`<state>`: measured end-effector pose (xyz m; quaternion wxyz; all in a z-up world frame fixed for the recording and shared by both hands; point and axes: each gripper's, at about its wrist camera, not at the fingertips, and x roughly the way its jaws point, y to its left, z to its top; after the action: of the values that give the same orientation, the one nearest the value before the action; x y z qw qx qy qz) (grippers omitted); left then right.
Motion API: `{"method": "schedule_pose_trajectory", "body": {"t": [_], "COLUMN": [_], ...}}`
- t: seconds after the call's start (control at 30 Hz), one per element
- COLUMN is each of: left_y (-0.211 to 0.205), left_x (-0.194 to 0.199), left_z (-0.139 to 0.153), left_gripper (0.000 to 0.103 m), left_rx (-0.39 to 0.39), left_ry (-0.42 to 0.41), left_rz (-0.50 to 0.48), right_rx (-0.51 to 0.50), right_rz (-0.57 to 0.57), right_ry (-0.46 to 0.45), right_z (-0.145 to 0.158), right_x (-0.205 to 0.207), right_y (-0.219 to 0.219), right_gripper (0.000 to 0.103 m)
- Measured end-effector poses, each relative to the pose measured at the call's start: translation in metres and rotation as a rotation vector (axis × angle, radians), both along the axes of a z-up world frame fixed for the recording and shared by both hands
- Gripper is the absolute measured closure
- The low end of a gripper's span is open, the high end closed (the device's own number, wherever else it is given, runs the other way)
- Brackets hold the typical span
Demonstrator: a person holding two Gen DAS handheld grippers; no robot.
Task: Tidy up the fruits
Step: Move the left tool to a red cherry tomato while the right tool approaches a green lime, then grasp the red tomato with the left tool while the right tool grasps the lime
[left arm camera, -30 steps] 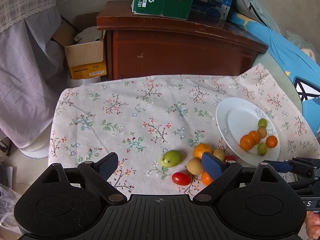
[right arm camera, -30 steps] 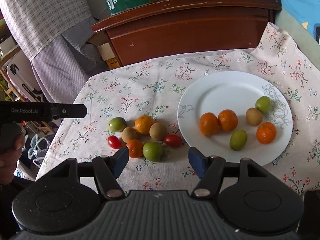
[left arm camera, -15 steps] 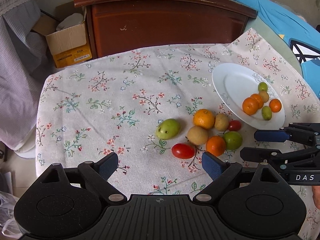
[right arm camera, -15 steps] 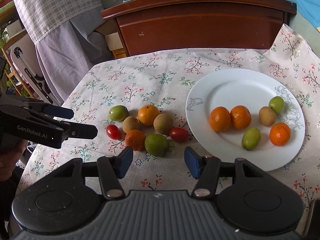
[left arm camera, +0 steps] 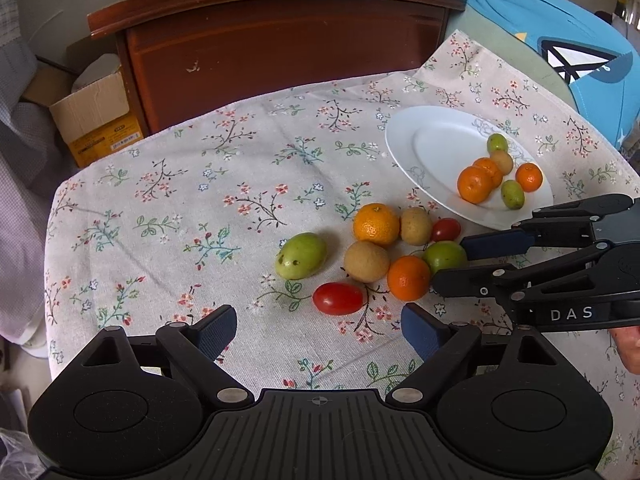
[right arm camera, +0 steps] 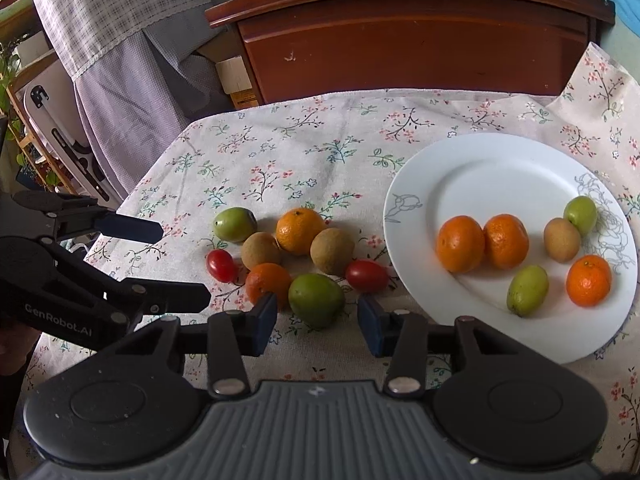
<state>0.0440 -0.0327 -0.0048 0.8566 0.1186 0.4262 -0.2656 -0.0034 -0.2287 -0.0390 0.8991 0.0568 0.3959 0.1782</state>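
Several loose fruits lie clustered on the floral cloth: a green fruit (right arm camera: 316, 299), oranges (right arm camera: 299, 230), brown kiwis (right arm camera: 332, 250) and red tomatoes (right arm camera: 366, 276). A white plate (right arm camera: 500, 168) to the right holds several oranges, green fruits and a kiwi. My right gripper (right arm camera: 317, 323) is open, its jaws on either side of the green fruit, just short of it. My left gripper (left arm camera: 318, 330) is open and empty, just in front of a red tomato (left arm camera: 338, 298). The right gripper also shows in the left wrist view (left arm camera: 456, 264), beside the green fruit (left arm camera: 444, 256).
A dark wooden cabinet (right arm camera: 408, 40) stands behind the table with green boxes on top. A cardboard box (left arm camera: 96, 116) sits on the floor at the left. A checked cloth (right arm camera: 120, 20) hangs at the far left. Blue fabric (left arm camera: 560, 40) lies at the right.
Both grippers have moved in closer to the loose fruit cluster. The right gripper's jaws now flank the green fruit. No fruit has moved.
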Motion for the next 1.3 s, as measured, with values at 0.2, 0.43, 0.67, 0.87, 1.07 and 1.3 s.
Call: {"method": "schedule_pose_trajectory", "body": {"t": [0.2,0.43,0.67,0.87,1.07,1.3], "left_y": [-0.009,-0.012,-0.015,-0.01,-0.007,-0.012], "left_x": [0.0,0.004,0.005,0.012,0.015,0.01], "left_z": [-0.004,-0.01,-0.01,-0.011,-0.016,-0.018], "left_gripper": [0.028,0.04,0.043,0.057,0.068,0.068], "left_rx": [-0.002,-0.032,-0.04,-0.084,-0.066,-0.027], "left_ry": [-0.016,0.011,-0.012,0.017,0.025,-0.01], "left_rz": [-0.039,-0.047,-0.061,-0.052,-0.033,-0.047], "right_rx": [0.021,0.023,0.031,0.043,0.049,0.048], "right_rz": [-0.006,-0.013,-0.02,-0.028,-0.031,-0.034], "right_ry": [0.0,0.026,0.051,0.053,0.056,0.056], "right_z": [-0.004,0.001,0.001,0.001,0.001,0.001], "right_x": [0.003,0.003,0.005,0.006,0.006,0.006], "right_y": [-0.003,-0.004,-0.005,-0.007,-0.008,-0.007], "right_gripper": [0.069,0.072,0.072,0.071,0.071,0.071]}}
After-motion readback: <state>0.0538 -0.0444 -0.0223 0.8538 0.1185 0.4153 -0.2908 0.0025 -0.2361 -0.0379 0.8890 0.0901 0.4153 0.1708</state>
